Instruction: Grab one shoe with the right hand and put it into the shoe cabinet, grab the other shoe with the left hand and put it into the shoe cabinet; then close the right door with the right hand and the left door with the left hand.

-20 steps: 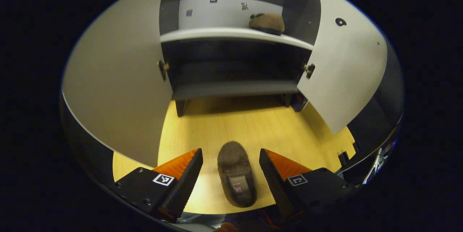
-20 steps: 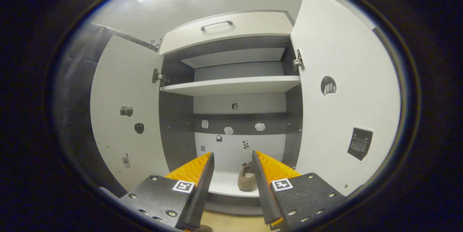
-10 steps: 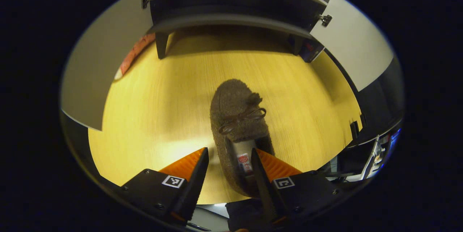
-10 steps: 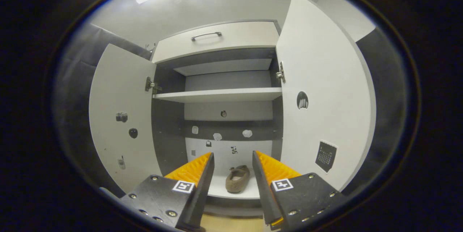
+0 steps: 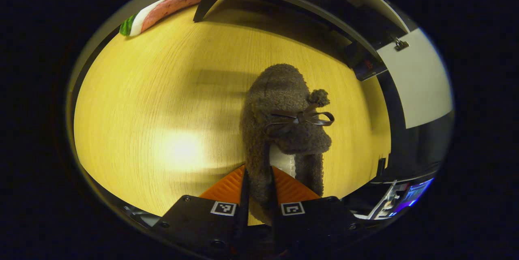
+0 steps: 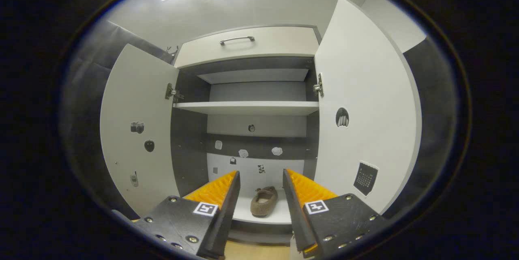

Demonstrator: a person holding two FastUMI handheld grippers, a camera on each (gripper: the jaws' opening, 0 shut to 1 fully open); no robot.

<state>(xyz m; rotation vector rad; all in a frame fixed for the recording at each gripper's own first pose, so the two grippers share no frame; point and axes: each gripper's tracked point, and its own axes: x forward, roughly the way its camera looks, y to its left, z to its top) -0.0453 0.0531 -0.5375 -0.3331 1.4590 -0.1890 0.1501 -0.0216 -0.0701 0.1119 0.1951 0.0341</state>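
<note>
One brown shoe (image 5: 284,130) sits pinched, seemingly by its side wall, in the left hand-held gripper (image 5: 258,187).

I note a shoe (image 5: 284,130) of rough, curly fleece-like cloth, matt, with a thin glossy bow (image 5: 302,118) that looks like leather. The floor (image 5: 162,110) is smooth wood-grain laminate with a soft sheen. The shoe cabinet (image 6: 251,108) has smooth matt panels; its door hinges (image 6: 318,87) and drawer handle (image 6: 237,39) look like metal.
</note>
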